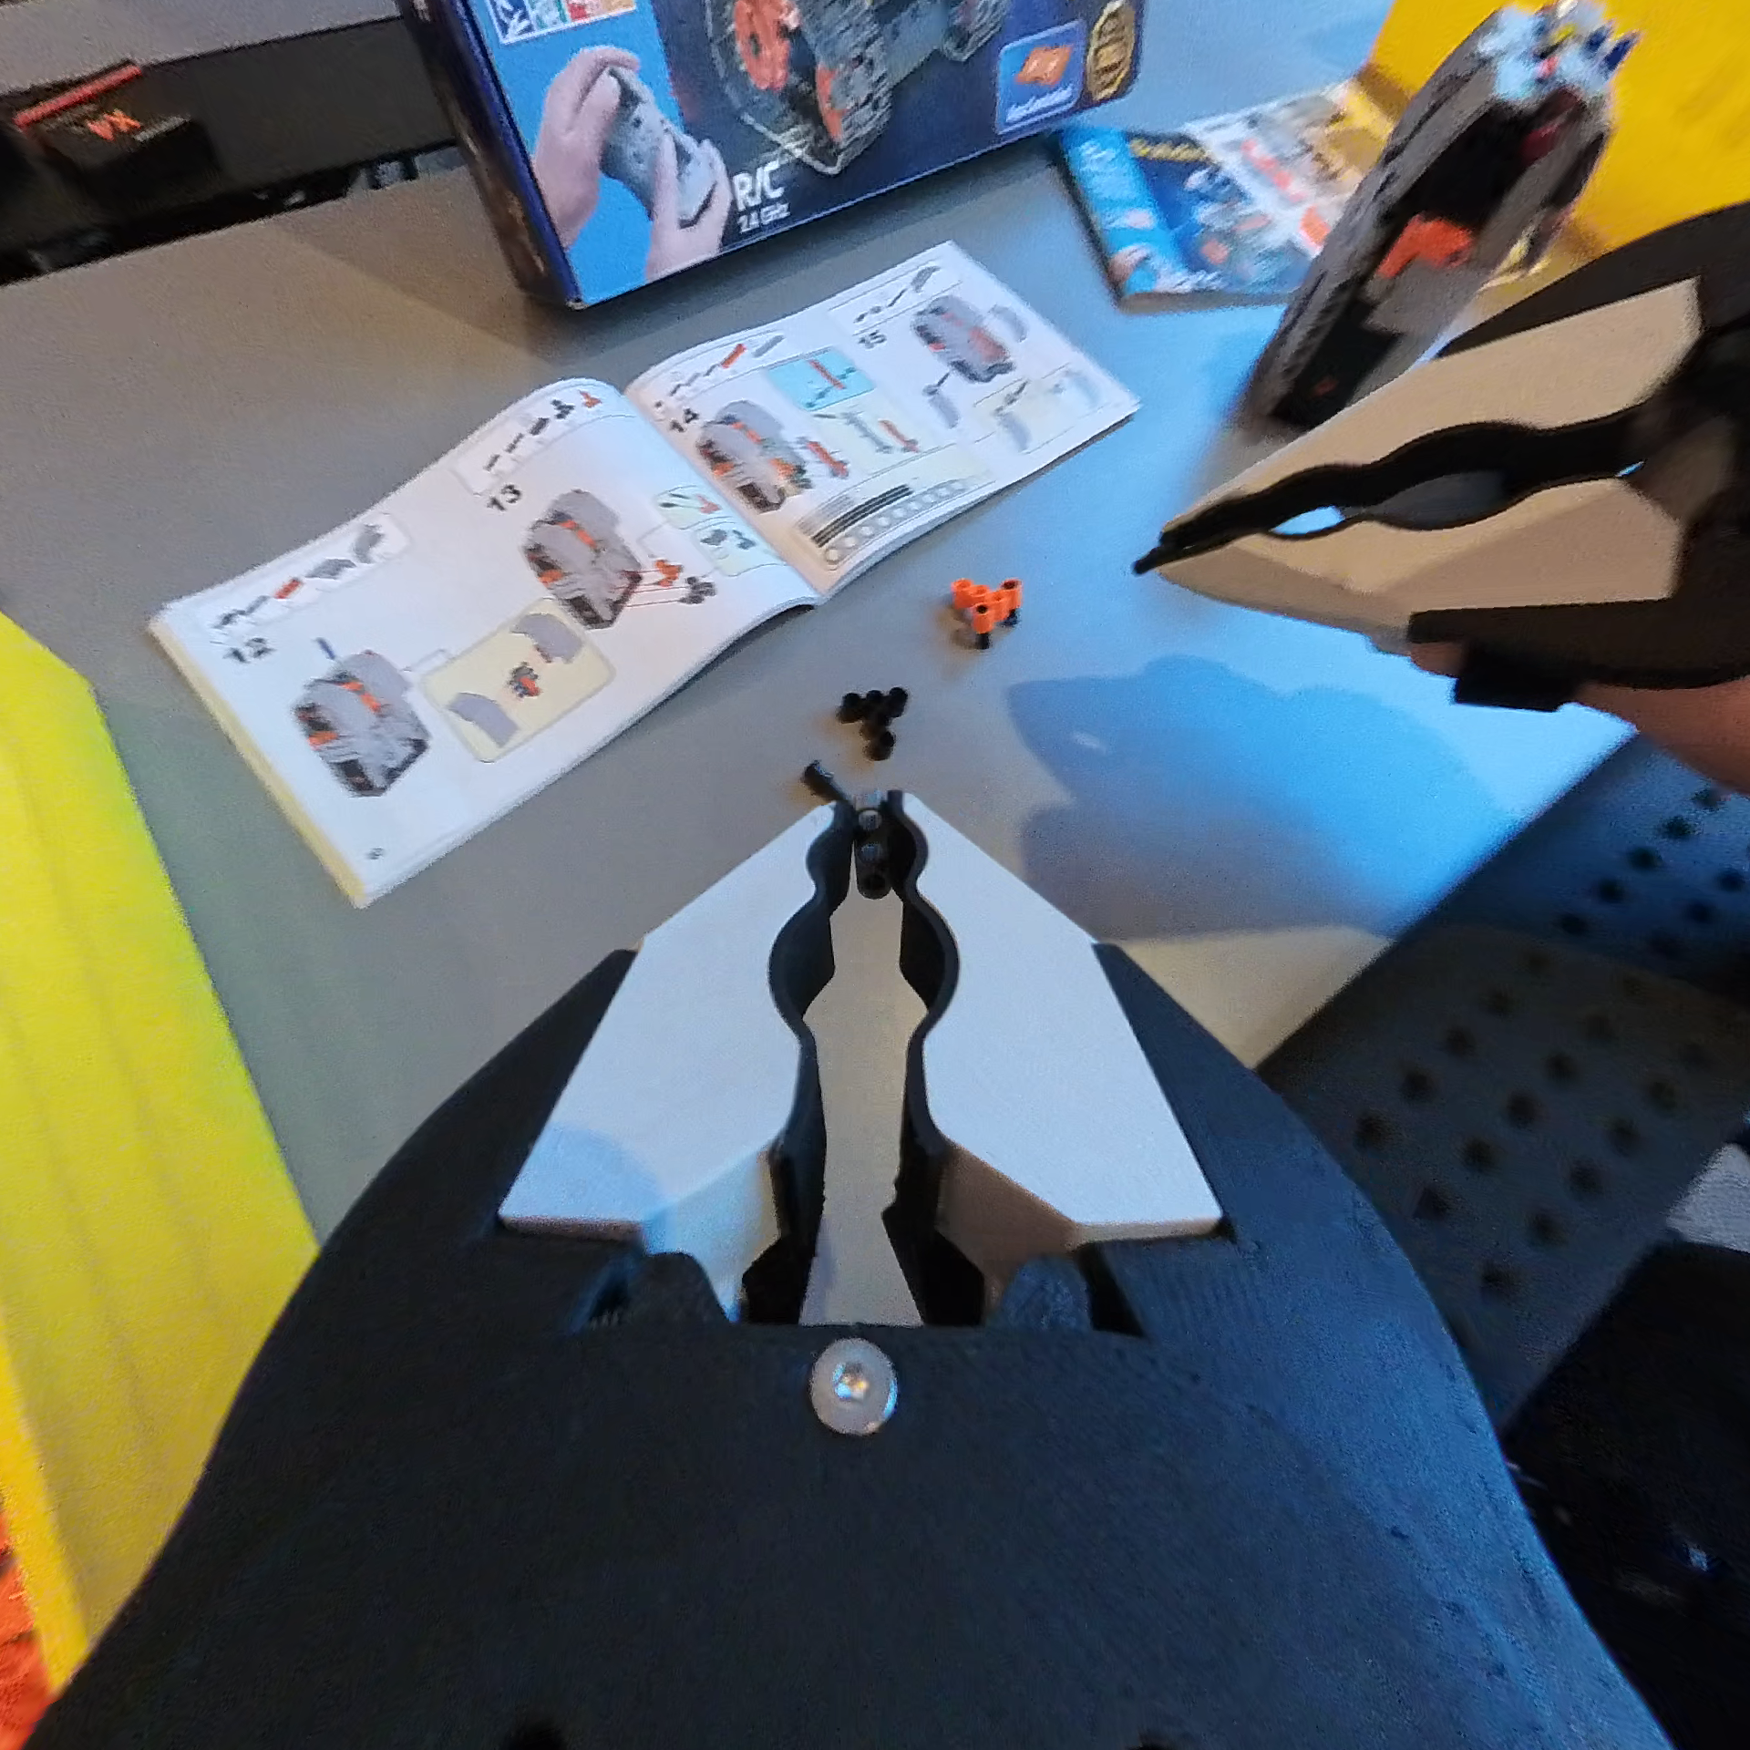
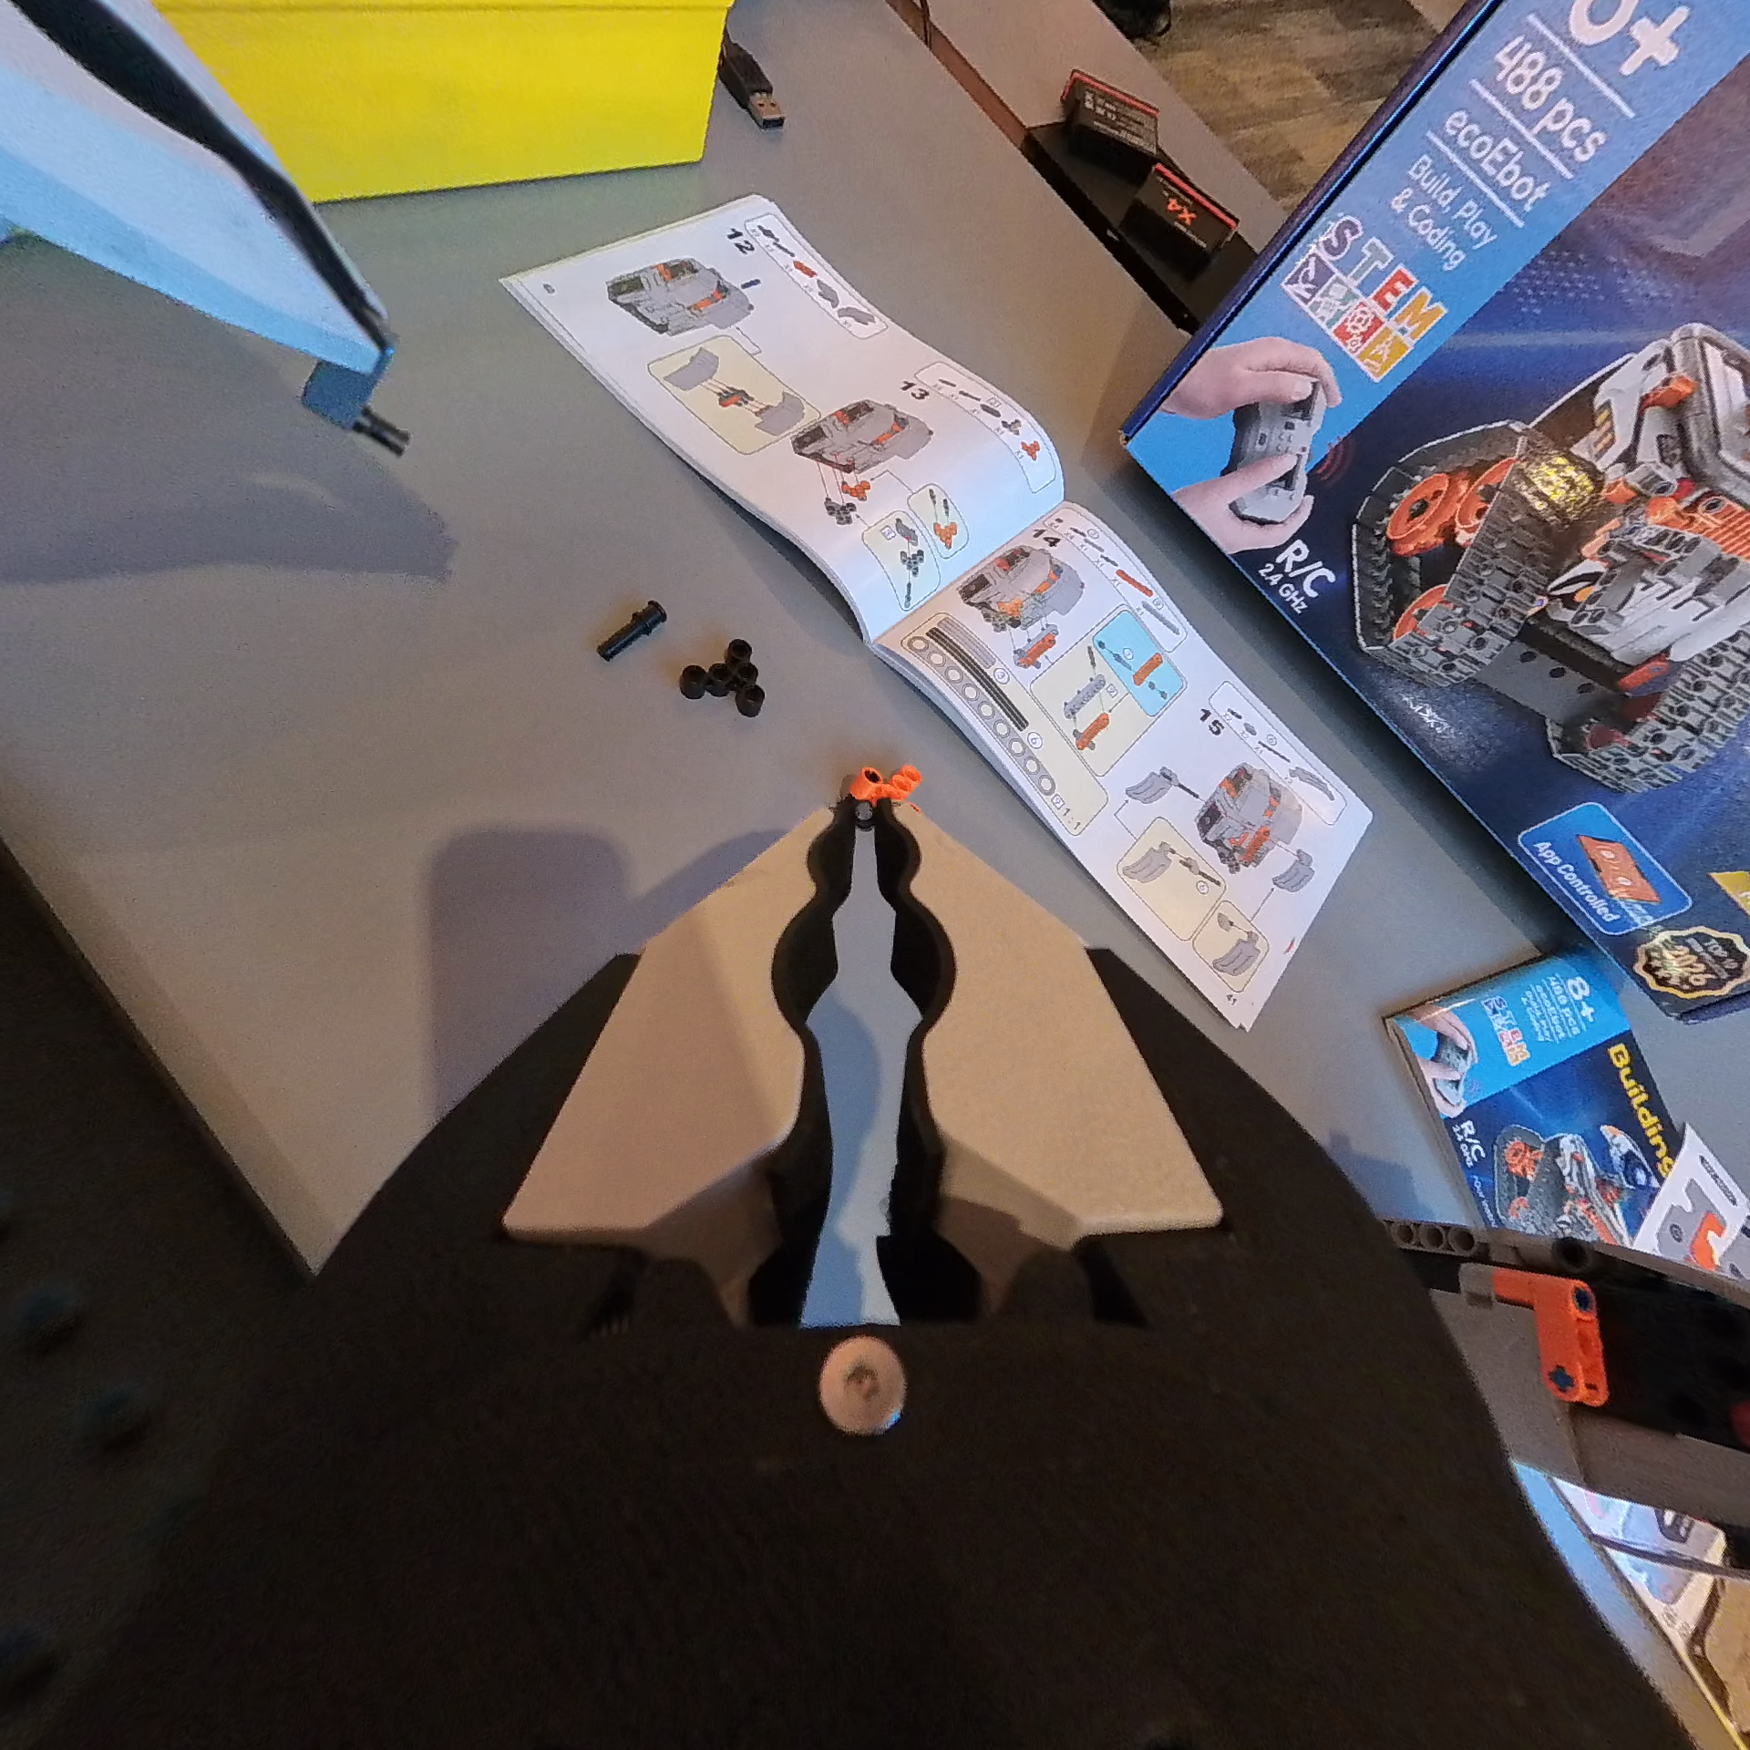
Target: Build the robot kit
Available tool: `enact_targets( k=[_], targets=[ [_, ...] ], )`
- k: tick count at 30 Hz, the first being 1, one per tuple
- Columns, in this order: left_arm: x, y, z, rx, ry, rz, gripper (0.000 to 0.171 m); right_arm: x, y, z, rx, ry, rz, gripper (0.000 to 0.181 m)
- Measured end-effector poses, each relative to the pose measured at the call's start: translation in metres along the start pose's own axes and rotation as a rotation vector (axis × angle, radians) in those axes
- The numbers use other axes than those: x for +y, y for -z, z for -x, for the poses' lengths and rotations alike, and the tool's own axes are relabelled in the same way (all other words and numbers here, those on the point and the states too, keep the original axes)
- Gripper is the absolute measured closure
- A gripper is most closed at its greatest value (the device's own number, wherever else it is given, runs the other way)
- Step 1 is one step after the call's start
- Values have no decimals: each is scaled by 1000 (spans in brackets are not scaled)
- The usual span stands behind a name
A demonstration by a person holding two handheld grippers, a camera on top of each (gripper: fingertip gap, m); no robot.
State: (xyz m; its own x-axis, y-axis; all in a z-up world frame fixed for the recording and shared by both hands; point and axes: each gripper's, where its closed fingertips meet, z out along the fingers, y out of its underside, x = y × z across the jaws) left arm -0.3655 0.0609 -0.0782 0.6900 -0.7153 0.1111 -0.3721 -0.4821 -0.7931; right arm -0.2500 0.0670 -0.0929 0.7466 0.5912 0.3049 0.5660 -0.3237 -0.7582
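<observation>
The left gripper (image 1: 869,814) is closed on a small black pin (image 1: 869,852), pinched at its tips. A loose black peg (image 2: 631,632) and a cluster of black bushings (image 1: 873,717) lie just ahead on the grey table (image 1: 331,947).

The right gripper (image 2: 866,805) stands at the orange connector (image 2: 883,784); its tips are nearly together, but whether they grip it cannot be told.

These parts look light, rigid and smooth; pinch across the body. The open booklet (image 2: 947,568) lies beyond, blurred.
</observation>
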Motion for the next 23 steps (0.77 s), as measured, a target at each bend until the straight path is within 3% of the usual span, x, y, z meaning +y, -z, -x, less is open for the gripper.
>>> enact_targets(
  k=[5,6,11,14,16,19,21,23],
  targets=[
    [-3,-7,3,-59,-91,45,168,-1,1,2,-48,-12,-28,179],
    [-5,-9,-4,4,-72,37,168,-5,4,1,-71,-31,-61,179],
    [-47,11,-48,572,179,-124,168,-55,50,-10,-262,-71,-350,179],
    [-70,16,-46,643,186,-177,168,-86,81,-30,-338,-105,-475,179],
    [-93,30,-64,807,179,-227,168,-106,100,-43,-386,-128,-552,179],
    [-126,52,-87,1099,236,-289,168,-131,127,-48,-574,-173,-636,179],
    [-134,50,-98,1218,324,-296,168,-136,137,-40,-717,-195,-664,178],
    [-124,40,-109,1286,418,-282,170,-129,141,-30,-811,-225,-693,178]
  ],
)
